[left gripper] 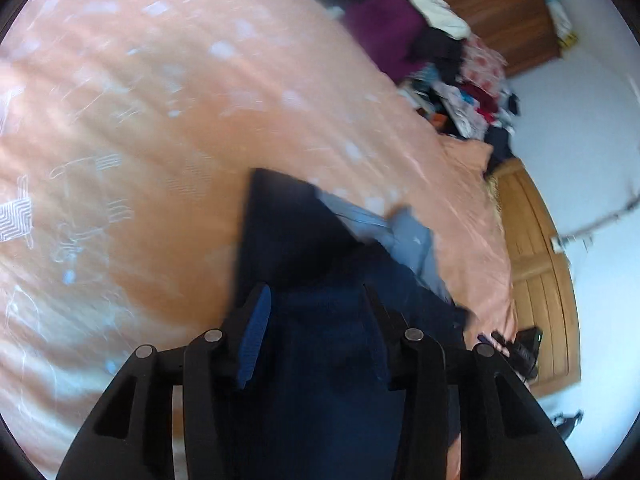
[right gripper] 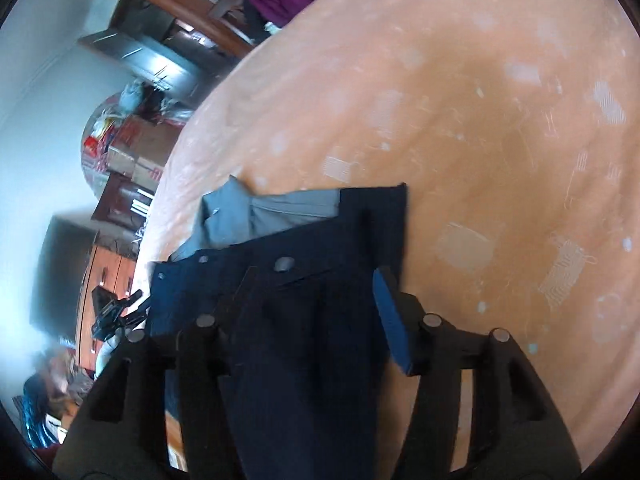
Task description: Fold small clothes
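Note:
A navy garment [left gripper: 304, 248] hangs over a peach patterned bedsheet [left gripper: 160, 120], with a grey-blue cloth [left gripper: 404, 232] showing past its far edge. My left gripper [left gripper: 316, 312] is shut on a thick bunch of the navy fabric, which fills the gap between its fingers. In the right wrist view the same navy garment [right gripper: 320, 280] has buttons along its waist and drapes over one finger. My right gripper [right gripper: 320, 304] is shut on it, and the blue pad [right gripper: 390, 320] presses its edge. The grey-blue cloth [right gripper: 280, 208] lies beyond. Both views are motion-blurred.
A pile of mixed clothes [left gripper: 452, 64] lies at the bed's far corner. A wooden bed frame [left gripper: 540, 264] edges the sheet, with a white wall behind. In the right wrist view, boxes [right gripper: 136, 152] and wooden drawers [right gripper: 104, 280] stand beside the bed.

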`<state>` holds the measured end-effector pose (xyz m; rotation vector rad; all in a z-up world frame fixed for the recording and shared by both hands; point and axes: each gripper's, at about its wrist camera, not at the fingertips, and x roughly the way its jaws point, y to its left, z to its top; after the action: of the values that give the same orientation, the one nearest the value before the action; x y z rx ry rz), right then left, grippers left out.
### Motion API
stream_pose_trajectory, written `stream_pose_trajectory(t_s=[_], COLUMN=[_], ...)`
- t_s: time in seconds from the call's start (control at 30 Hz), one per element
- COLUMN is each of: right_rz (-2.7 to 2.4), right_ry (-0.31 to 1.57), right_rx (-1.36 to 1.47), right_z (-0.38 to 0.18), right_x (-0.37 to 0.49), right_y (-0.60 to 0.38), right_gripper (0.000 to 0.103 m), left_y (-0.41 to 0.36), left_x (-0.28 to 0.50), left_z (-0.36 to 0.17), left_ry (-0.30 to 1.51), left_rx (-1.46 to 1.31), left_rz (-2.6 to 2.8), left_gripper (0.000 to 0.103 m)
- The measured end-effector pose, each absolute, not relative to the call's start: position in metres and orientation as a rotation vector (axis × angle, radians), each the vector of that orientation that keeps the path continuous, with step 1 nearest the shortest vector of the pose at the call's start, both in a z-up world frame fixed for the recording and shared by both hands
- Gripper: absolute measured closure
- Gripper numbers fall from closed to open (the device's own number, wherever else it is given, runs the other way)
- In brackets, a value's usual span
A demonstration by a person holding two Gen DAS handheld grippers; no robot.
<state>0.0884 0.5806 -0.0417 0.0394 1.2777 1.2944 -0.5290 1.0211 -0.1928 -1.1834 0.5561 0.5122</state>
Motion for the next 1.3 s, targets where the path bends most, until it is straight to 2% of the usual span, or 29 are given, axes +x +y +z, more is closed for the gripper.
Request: stream_pose_trajectory(t_s=[0.03,0.1,0.3,0.57,0.7,0.77,0.93,1.17,1.2,1.27,1.3], right_rz=[1.3,1.324,1.347,1.345,1.349,1.334,1.291,1.319,1.32,1.311,1.294], right_ry=[1.27,1.238,1.163,1.052,1.009,0.977,0.945,0.967,0.989,1.01,0.977], right_rx=[0.032,-0.007,-0.227,-0.345,-0.353,-0.339,-0.348,-0.412,-0.431,-0.466,-0.487], right_z=[-0.043,-0.044,-0.048,-0.054,-0.051,-0.046,-0.047,-0.06,-0.066,-0.076,-0.074], right_x=[0.09,0.086,0.063,0.045,0.042,0.042,0.05,0.05,0.051,0.05,0.047], right_y=[0.58,0.582,0.606,0.61,0.606,0.603,0.602,0.635,0.642,0.652,0.654], right_gripper=[0.041,0.041,0.041,0.04,0.04,0.04,0.04,0.043,0.044,0.059,0.084], left_y=[1.023,1.021,0.988,1.007,1.017,1.02,1.015,1.012,1.012,1.012,1.012], left_x=[-0.531,-0.533,-0.519,-0.477,-0.458,-0.453,-0.444,-0.445,-0.444,-0.444,-0.442], left_z=[-0.192,-0.185,-0.147,-0.146,-0.164,-0.174,-0.189,-0.19,-0.19,-0.192,-0.193], left_ry=[0.53,0.509,0.567,0.777,0.867,0.89,0.9,0.881,0.882,0.881,0.883], left_rx=[-1.183,-1.147,-0.905,-0.68,-0.632,-0.638,-0.614,-0.599,-0.6,-0.602,-0.603], left_rz=[0.509,0.506,0.485,0.516,0.52,0.529,0.526,0.532,0.534,0.529,0.527], left_gripper=[0.048,0.043,0.041,0.039,0.041,0.052,0.06,0.063,0.063,0.067,0.079])
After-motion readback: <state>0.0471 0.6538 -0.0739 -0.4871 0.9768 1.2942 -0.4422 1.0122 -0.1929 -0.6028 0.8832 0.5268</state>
